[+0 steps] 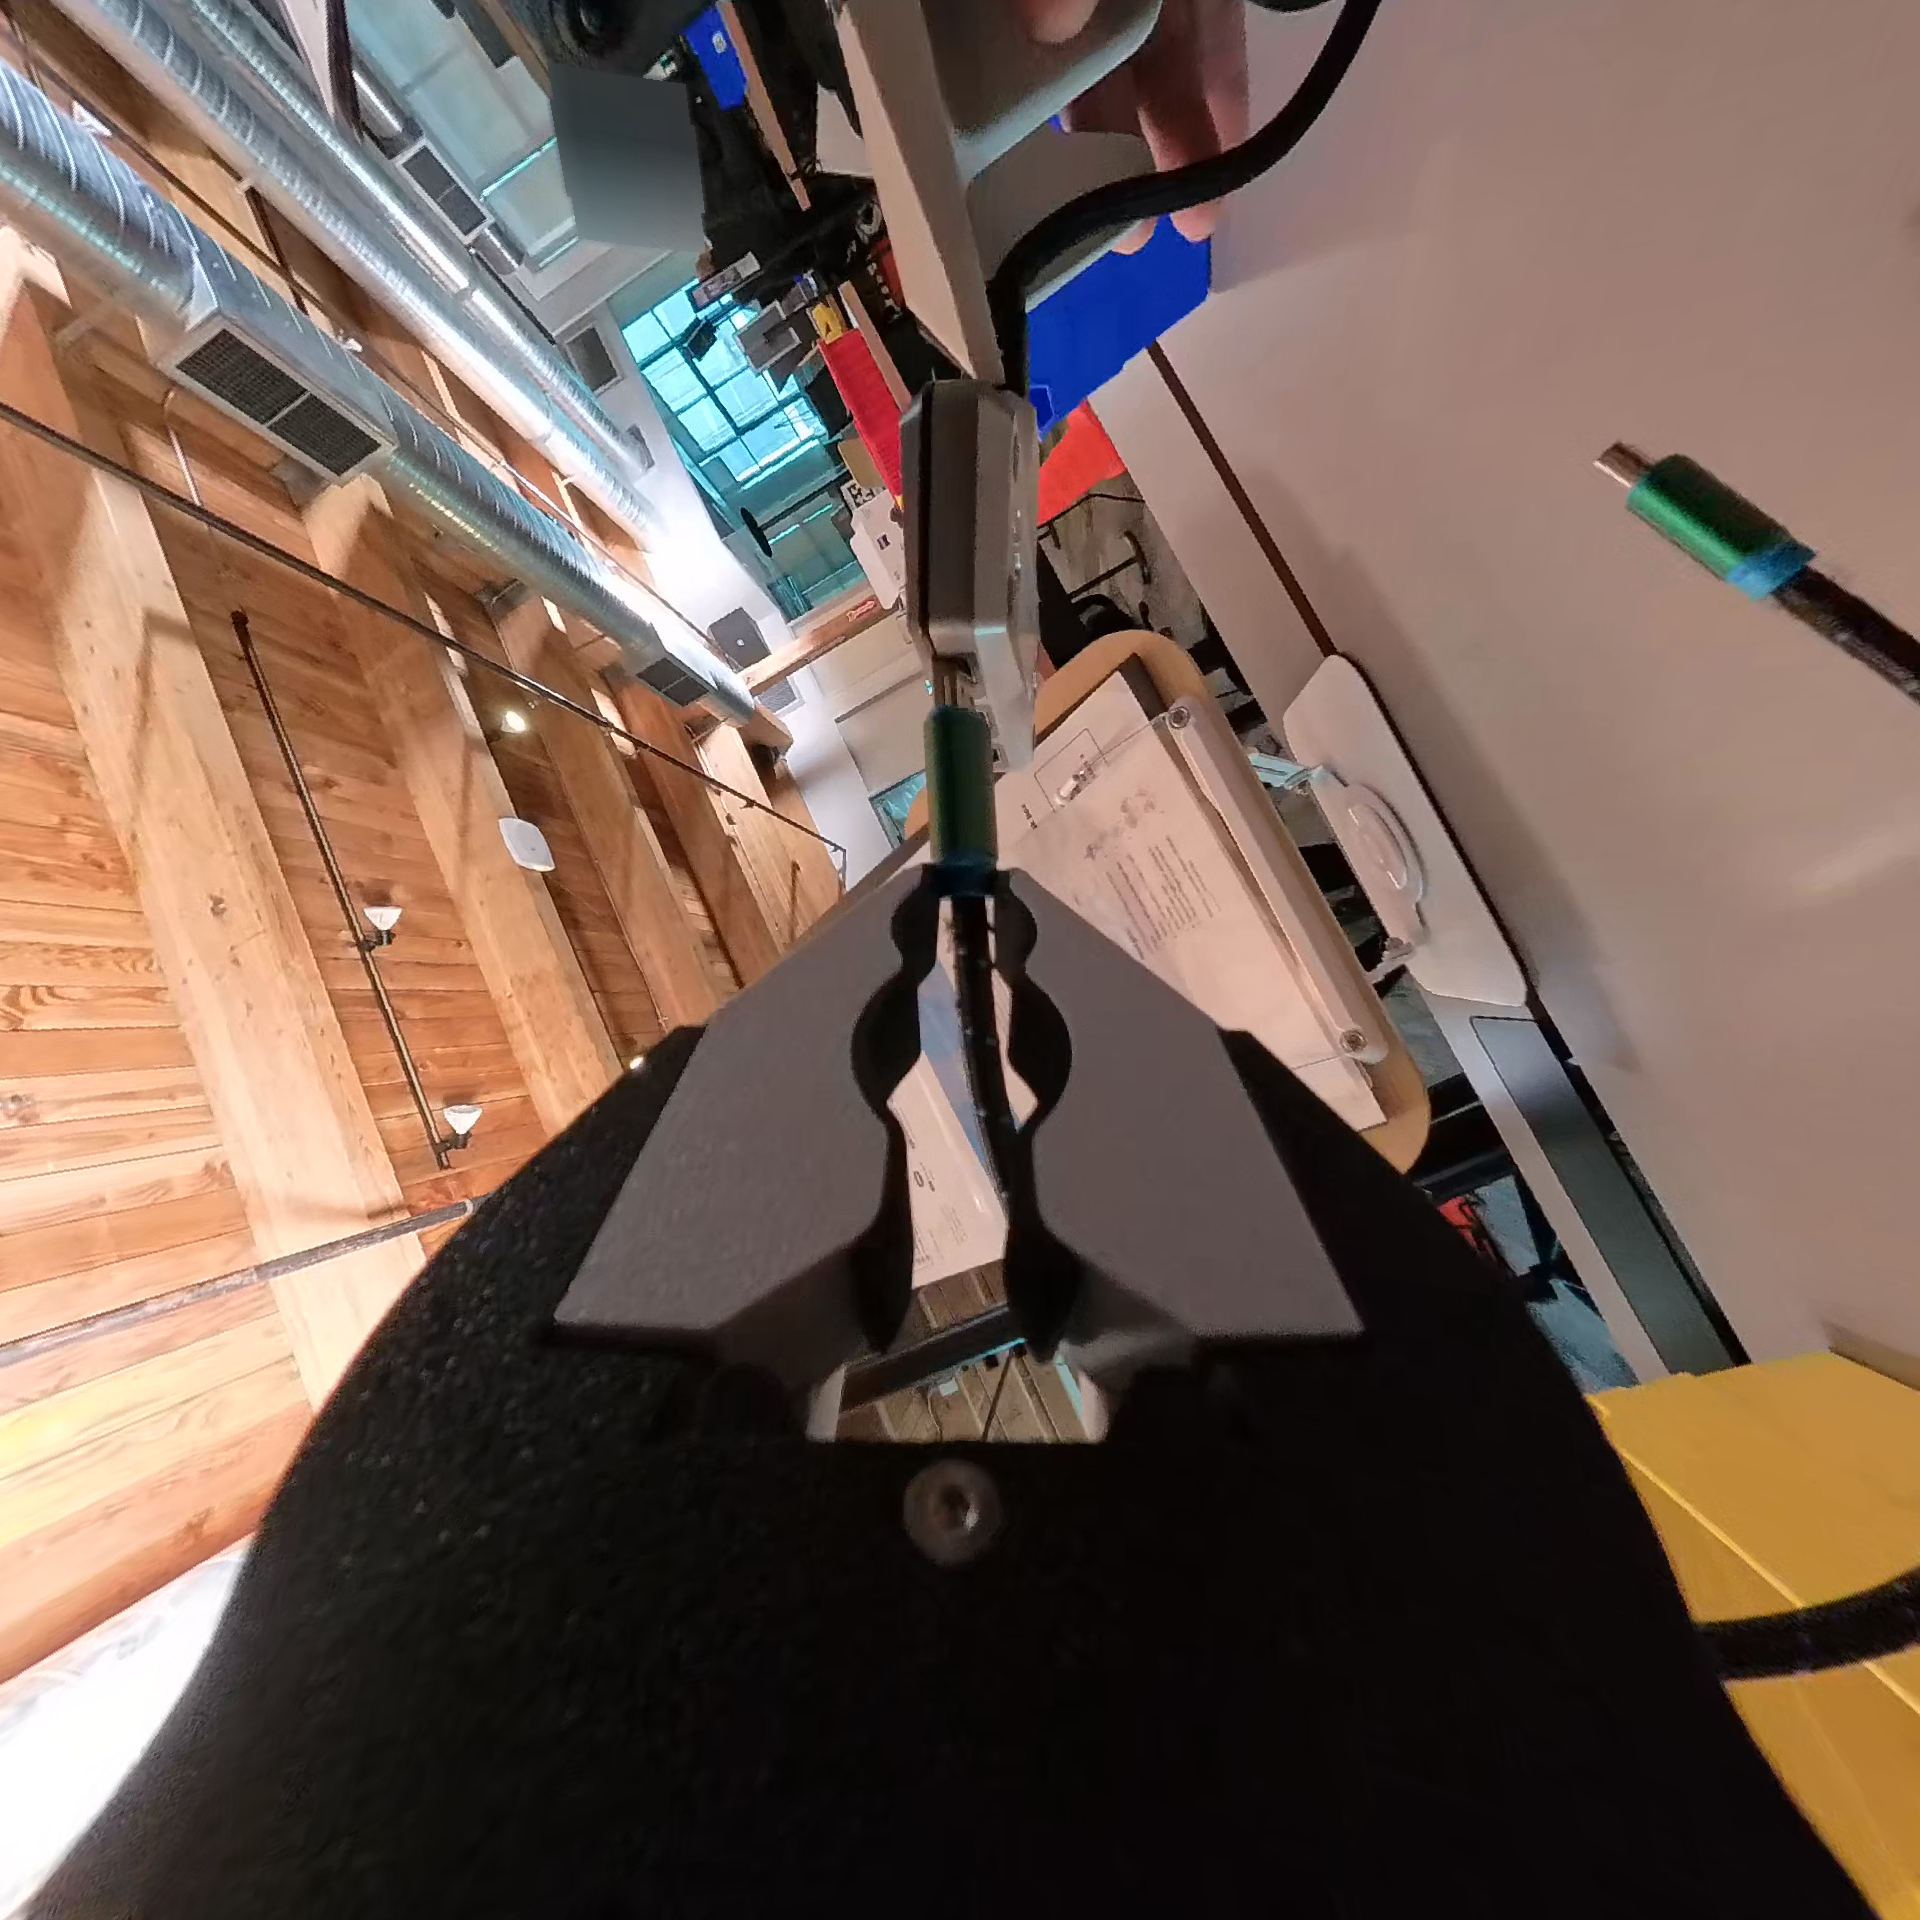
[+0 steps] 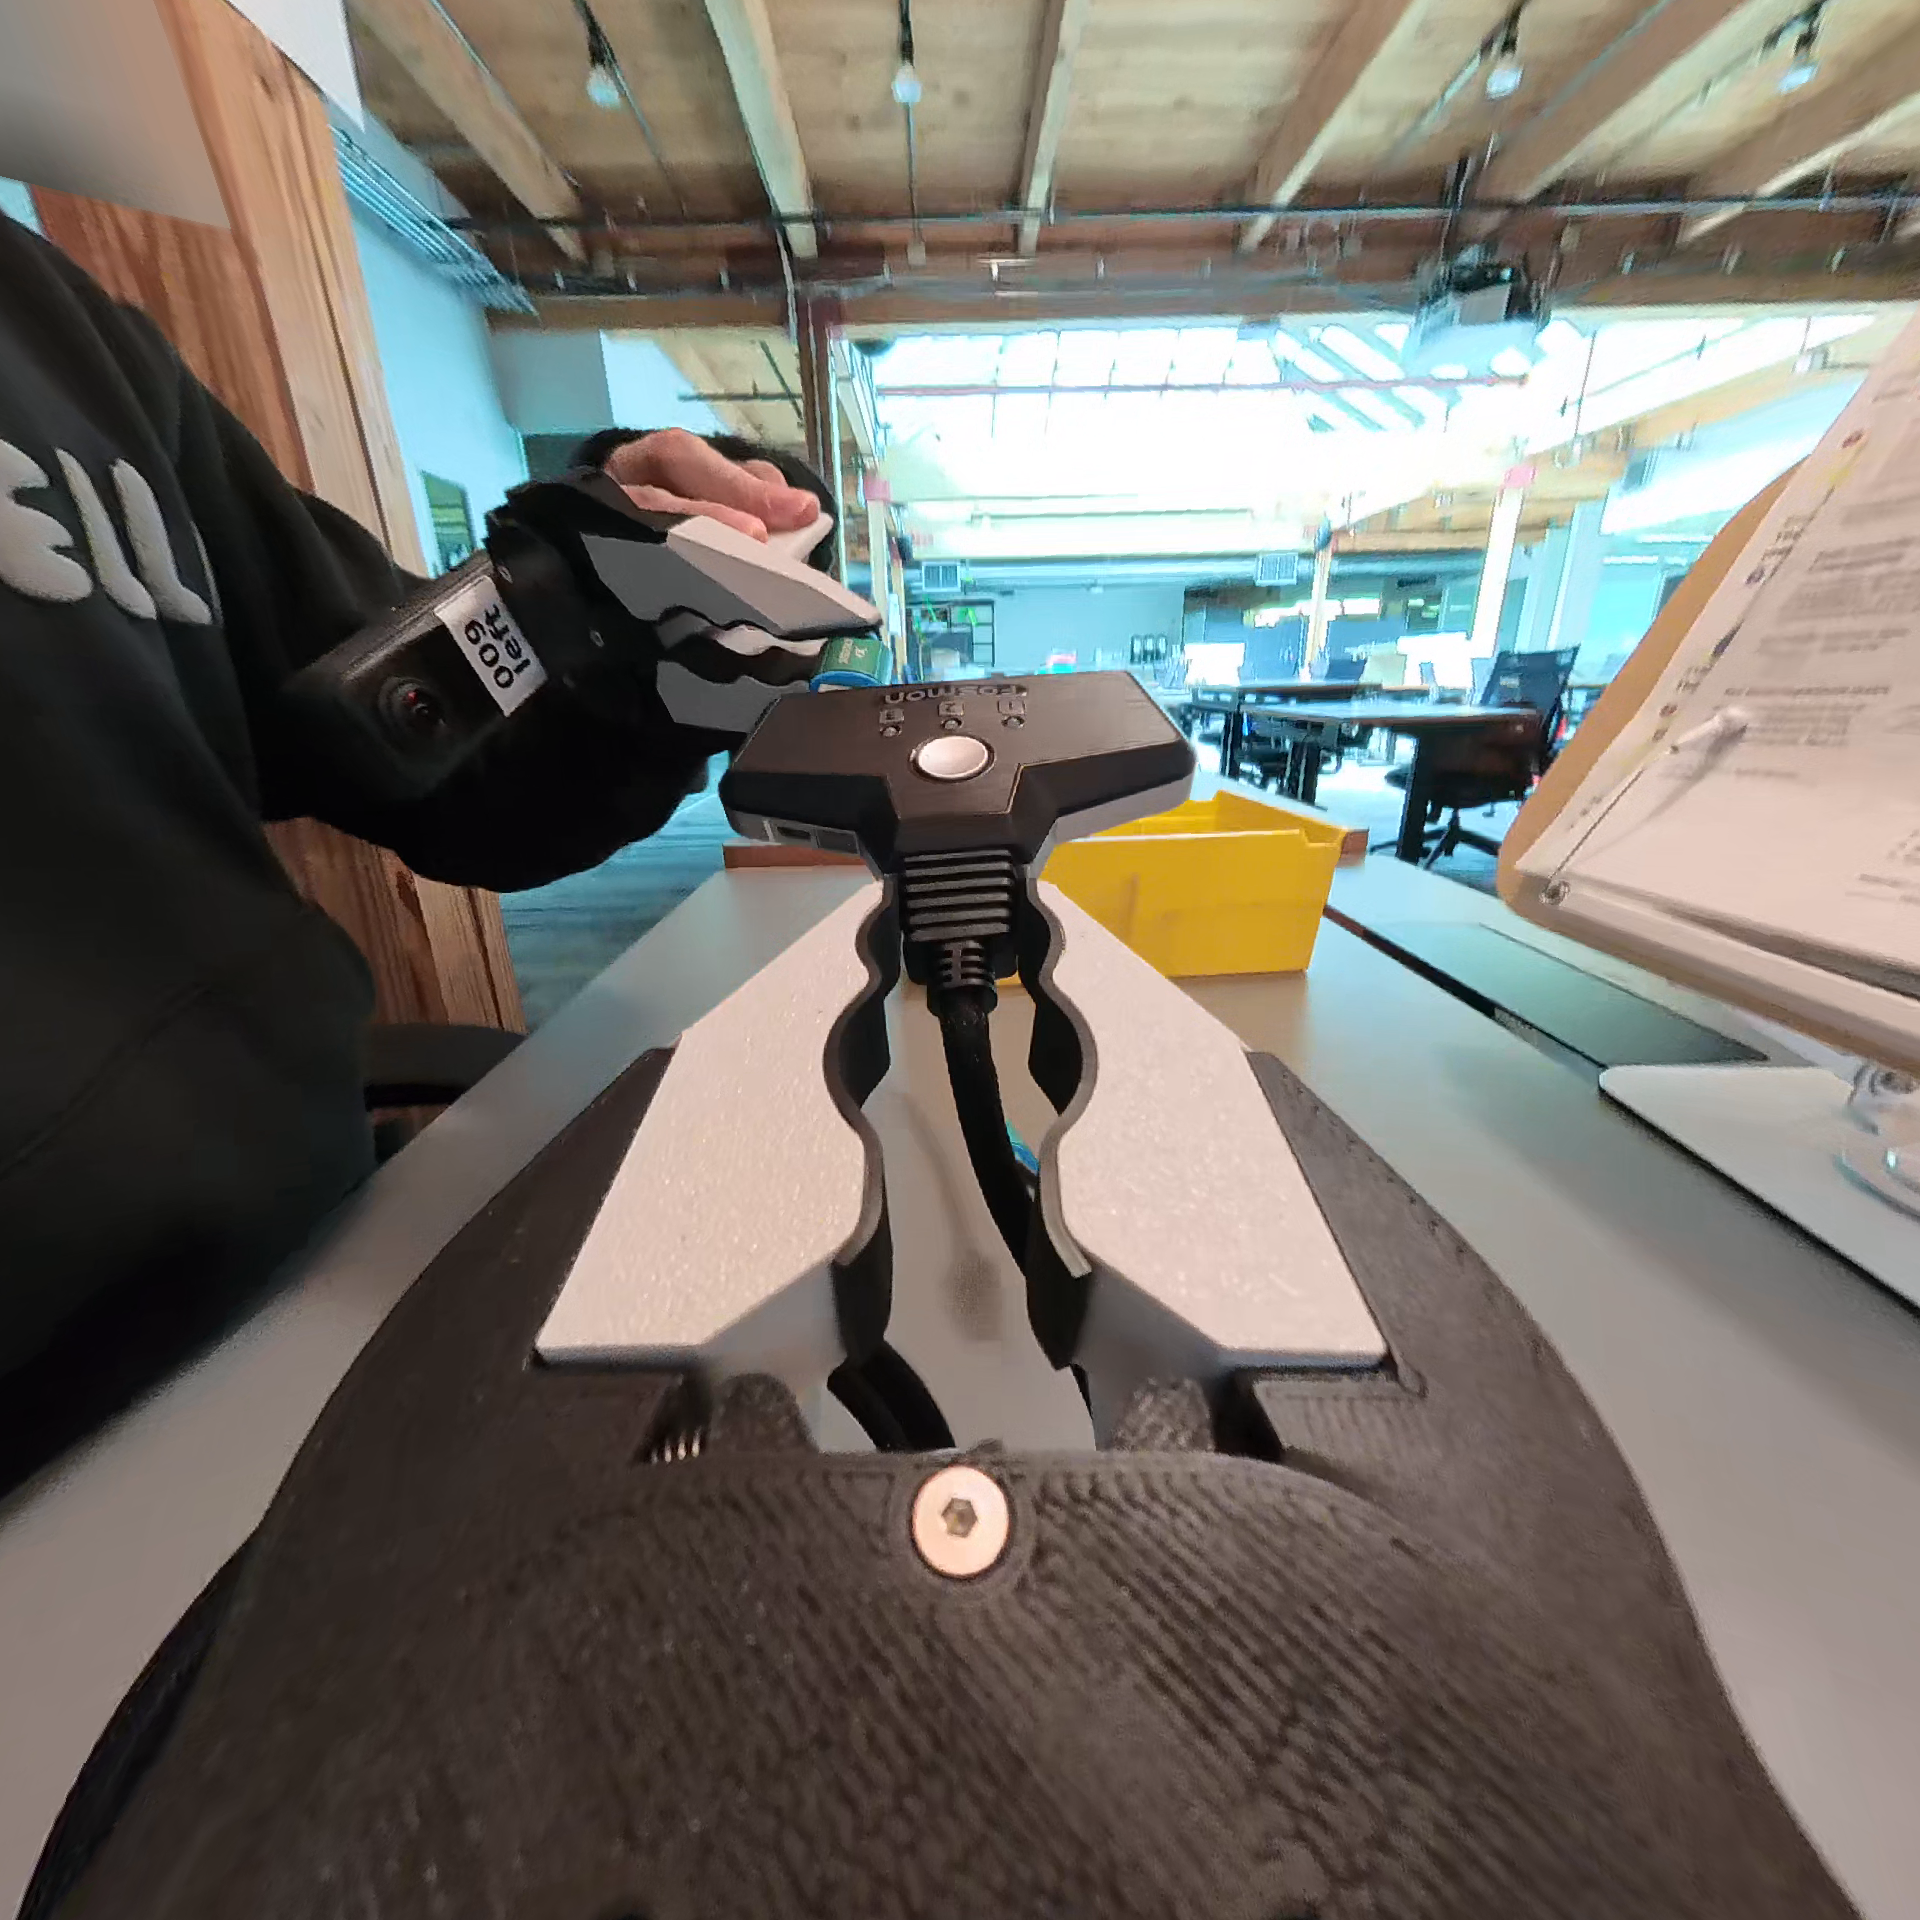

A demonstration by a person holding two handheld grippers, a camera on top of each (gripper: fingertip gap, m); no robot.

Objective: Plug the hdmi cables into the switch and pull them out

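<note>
- The right tool clamped the ribbed neck of the black switch, held above the grey worktop.
- The left tool gripped a green-shelled HDMI plug at its blue band, its tip meeting a port on the switch's 12 o'clock edge.
- A second green plug hung unconnected at 2 o'clock in the left wrist view.
- A yellow bin sat behind the switch.

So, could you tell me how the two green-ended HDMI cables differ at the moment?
The held HDMI cable is pinched by the left gripper just behind its plug; the loose HDMI cable is gripped by nothing. The held one's metal tip sits at a port of the switch; the loose one's tip is bare, away from it. Both share green housings, blue collars and black cords.
</note>
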